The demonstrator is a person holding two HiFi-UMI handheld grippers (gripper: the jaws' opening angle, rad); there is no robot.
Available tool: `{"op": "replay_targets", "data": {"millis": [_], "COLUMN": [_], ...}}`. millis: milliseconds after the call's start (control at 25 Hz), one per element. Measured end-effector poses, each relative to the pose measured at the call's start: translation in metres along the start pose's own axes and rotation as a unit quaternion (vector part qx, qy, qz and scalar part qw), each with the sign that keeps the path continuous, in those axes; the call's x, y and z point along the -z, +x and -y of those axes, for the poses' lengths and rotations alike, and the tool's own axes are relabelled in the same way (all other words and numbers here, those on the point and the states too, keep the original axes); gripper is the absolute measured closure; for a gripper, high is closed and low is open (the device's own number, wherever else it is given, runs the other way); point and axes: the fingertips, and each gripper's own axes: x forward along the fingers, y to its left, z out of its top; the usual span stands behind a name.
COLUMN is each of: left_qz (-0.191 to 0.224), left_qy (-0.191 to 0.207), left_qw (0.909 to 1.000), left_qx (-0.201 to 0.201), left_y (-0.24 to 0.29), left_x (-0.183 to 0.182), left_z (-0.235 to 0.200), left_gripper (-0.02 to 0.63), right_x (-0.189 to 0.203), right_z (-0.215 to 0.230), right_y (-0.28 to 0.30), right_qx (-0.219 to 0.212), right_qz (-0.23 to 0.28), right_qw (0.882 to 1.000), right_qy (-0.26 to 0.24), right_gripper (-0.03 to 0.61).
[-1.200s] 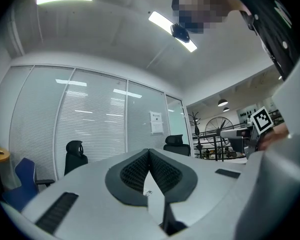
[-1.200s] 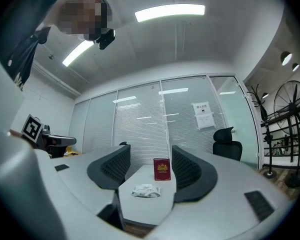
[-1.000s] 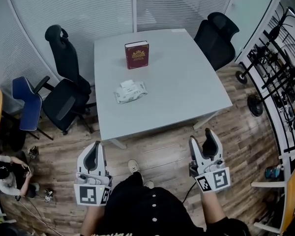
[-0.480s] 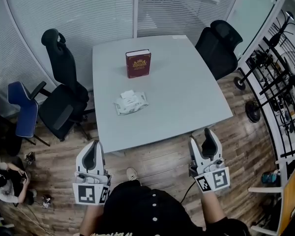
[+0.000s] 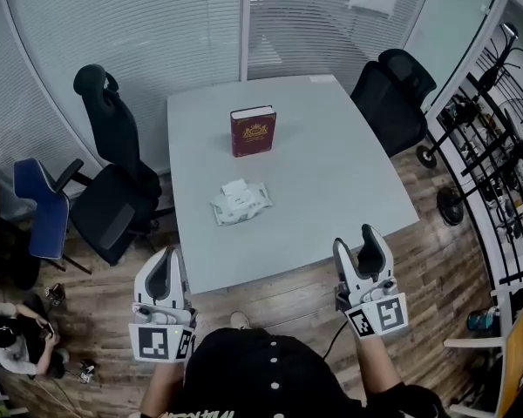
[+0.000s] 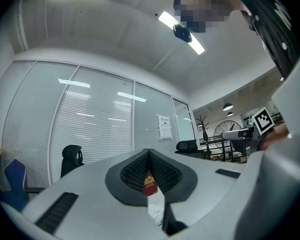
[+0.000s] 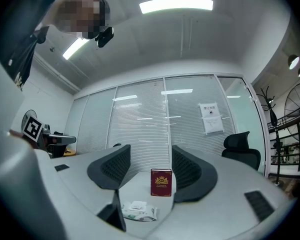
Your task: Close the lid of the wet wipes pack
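The wet wipes pack (image 5: 241, 204) lies near the middle of the grey table (image 5: 331, 181), and its white lid flap looks lifted at the end toward the book. A dark red book (image 5: 254, 131) stands upright behind it. My left gripper (image 5: 163, 275) hangs short of the table's near edge, left of the pack, shut with nothing in it. My right gripper (image 5: 366, 252) is open and empty at the near right edge. In the right gripper view the pack (image 7: 138, 211) and book (image 7: 161, 182) show between the spread jaws of the right gripper (image 7: 150, 166). The left gripper view shows the book (image 6: 148, 184) past the closed left gripper (image 6: 149, 153).
Black office chairs stand at the table's left (image 5: 113, 155) and far right (image 5: 394, 94); a blue chair (image 5: 42, 203) is further left. A person sits on the floor at the lower left (image 5: 9, 333). Metal racks and fans (image 5: 492, 155) line the right wall. Glass walls with blinds close the back.
The table, pack and book have slid lower and nearer in the head view as both grippers came forward to the table's near edge. Jaw states are unchanged.
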Motion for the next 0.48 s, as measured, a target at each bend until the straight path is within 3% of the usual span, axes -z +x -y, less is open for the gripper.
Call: {"op": "replay_targets", "data": {"millis": [480], "left_qz": [-0.008], "left_qy": [-0.005], "left_qw": [0.9999], "left_qx": [0.004], "left_y": [0.018], "left_x": [0.018], "left_z": [-0.039], "left_gripper": [0.598], "right_x": [0.015], "right_z": [-0.017], "right_y": [0.043], "right_qx": [0.002], "right_qz": [-0.004], "right_qw": [1.000], "right_qy": [0.006], "right_gripper": [0.319]}}
